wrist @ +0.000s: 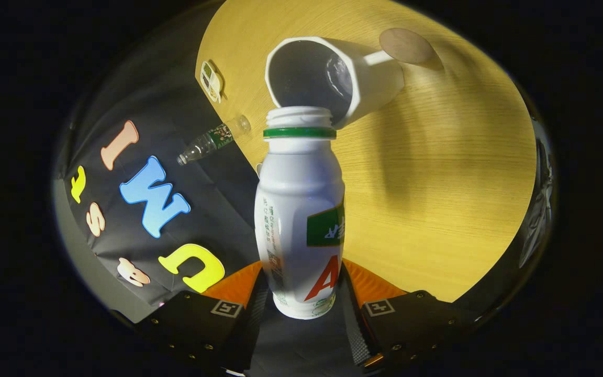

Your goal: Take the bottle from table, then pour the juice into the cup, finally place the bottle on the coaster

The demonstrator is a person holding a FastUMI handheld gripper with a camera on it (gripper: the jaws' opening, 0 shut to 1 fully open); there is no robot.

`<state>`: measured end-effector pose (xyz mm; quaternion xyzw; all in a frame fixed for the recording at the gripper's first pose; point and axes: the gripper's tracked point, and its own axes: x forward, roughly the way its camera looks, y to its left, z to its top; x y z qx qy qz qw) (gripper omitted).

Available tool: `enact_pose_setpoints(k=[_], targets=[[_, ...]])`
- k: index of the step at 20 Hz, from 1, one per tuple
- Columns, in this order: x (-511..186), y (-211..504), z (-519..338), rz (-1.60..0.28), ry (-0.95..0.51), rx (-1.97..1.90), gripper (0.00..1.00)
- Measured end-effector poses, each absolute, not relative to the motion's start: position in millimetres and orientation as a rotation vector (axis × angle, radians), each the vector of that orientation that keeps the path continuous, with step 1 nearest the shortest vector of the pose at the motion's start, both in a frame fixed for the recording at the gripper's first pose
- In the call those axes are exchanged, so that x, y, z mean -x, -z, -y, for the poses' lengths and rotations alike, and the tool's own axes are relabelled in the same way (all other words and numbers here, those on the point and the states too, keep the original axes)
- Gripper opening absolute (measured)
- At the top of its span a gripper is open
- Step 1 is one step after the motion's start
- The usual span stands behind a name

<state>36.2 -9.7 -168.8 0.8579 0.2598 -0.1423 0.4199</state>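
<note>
Gripper view: uncapped white bottle [299, 209], green-ringed neck

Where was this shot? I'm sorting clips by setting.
Likely a staged recording booth, not a home: a wooden table against a black cloth wall, with the claw shut on a white bottle tipped toward a white cup.

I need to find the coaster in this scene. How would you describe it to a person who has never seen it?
Start at the wooden table. The fingers are shut on a white bottle, whose open mouth points at a white cup. Just beyond the cup's handle lies the coaster: a flat, round, brownish disc, unlike the clear plastic bottle by the table's edge.
</note>
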Motion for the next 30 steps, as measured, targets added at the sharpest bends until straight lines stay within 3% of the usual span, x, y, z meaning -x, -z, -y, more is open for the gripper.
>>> enact_pose_setpoints(k=[7, 21, 30], targets=[[-26, 195, 4, -0.694, 0.366, -1.942, 0.69], [-20, 248, 17, -0.718, 0.281, -1.167, 0.69], [-40, 232, 19, -0.617, 0.249, -0.714, 0.69]])
